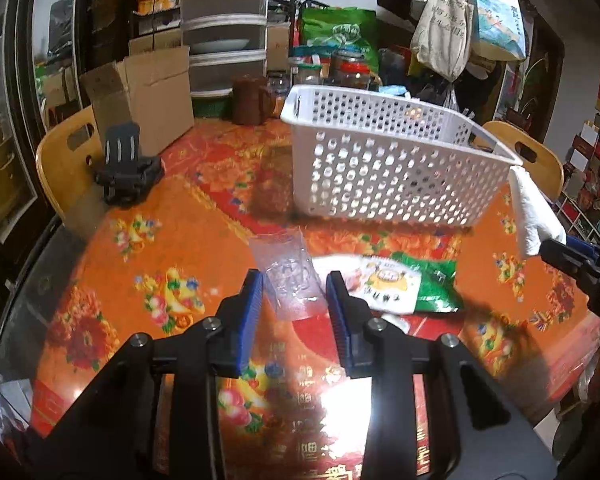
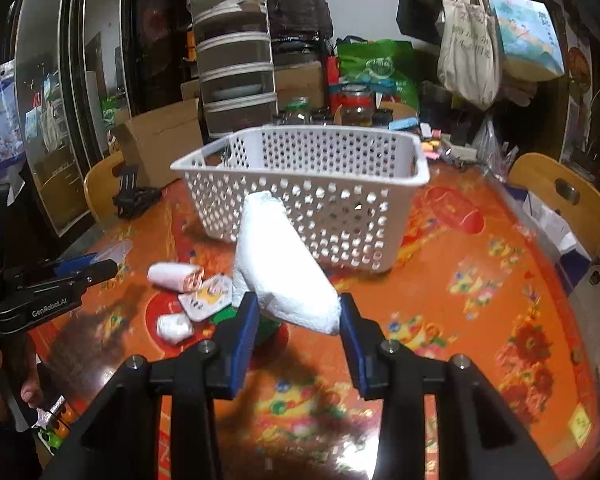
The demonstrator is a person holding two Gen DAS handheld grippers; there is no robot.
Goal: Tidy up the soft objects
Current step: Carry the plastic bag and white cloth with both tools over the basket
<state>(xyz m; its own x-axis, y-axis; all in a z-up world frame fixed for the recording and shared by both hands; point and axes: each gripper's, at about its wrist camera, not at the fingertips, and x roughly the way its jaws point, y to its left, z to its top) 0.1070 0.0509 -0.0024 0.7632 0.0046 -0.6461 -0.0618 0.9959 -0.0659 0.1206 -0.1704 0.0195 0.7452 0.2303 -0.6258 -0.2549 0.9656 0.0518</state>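
Note:
My right gripper (image 2: 298, 314) is shut on a white tissue pack (image 2: 284, 272) and holds it above the table, in front of the white perforated basket (image 2: 308, 196). That pack shows at the right edge of the left wrist view (image 1: 532, 212), beside the basket (image 1: 388, 164). My left gripper (image 1: 294, 294) is open and low over the table, its fingers on either side of a clear plastic bag (image 1: 292, 276). A green and white snack bag (image 1: 404, 284) lies just to its right. Small white and pink packs (image 2: 174, 276) lie on the table.
The table has an orange flowered cloth (image 1: 148, 240). A black phone stand (image 1: 126, 168), a cardboard box (image 1: 148, 96), a brown jug (image 1: 248, 98) and jars stand at the back. Wooden chairs (image 2: 560, 196) sit at the table's edges. Tote bags hang at the upper right.

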